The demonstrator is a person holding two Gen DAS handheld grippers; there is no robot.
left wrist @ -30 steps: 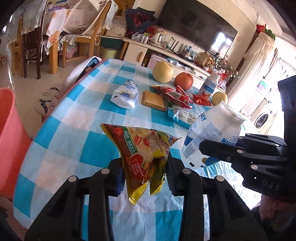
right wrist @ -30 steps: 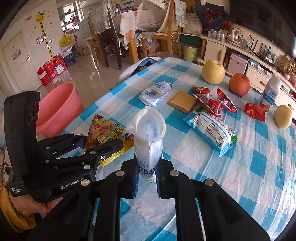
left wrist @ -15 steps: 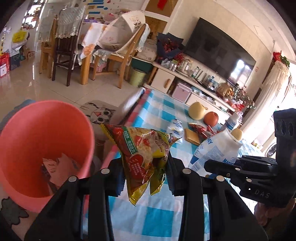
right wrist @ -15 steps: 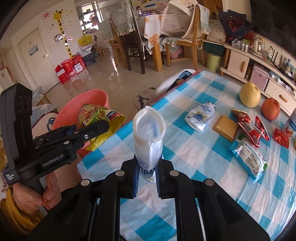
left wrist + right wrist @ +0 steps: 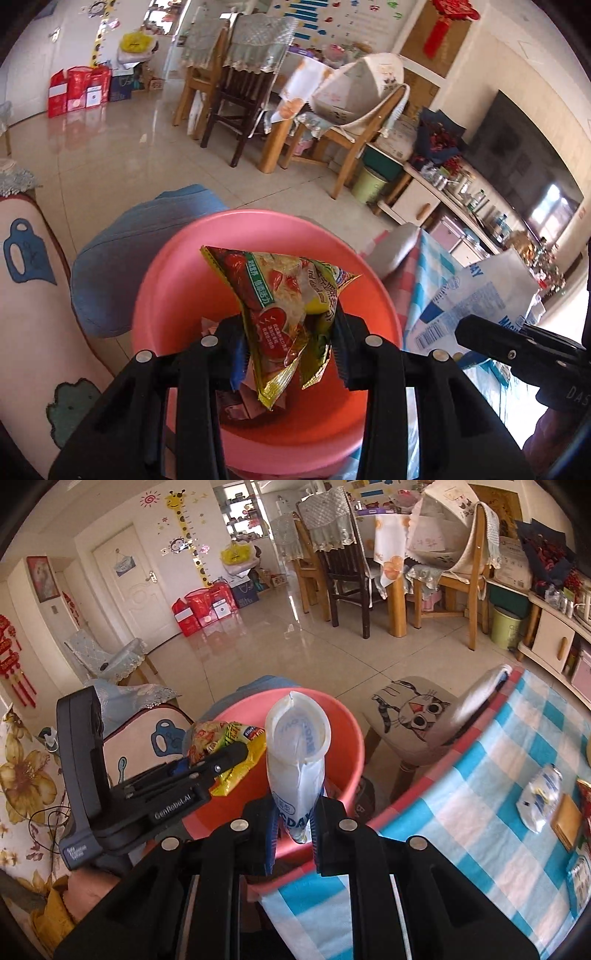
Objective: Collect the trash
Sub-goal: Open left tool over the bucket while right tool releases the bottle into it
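— Pink plastic basin (image 5: pixel 173 280) sits on the floor beside your checked table (image 5: pixel 491 775). What's above it?

— Your left gripper (image 5: pixel 286 347), clamped on a yellow-green snack wrapper (image 5: pixel 280 295); its long axis runs up, one corner hanging down.

— And your right gripper (image 5: pixel 293 829)?

— Closed on a white milk pouch (image 5: pixel 297 753), upright, torn mouth on top, at the basin's rim.

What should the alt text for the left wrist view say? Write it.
The left gripper holds a crumpled yellow and red snack wrapper above a pink plastic basin on the floor that already has some scraps in it. At the right edge the right gripper holds a white and blue pouch beside the checked tablecloth.
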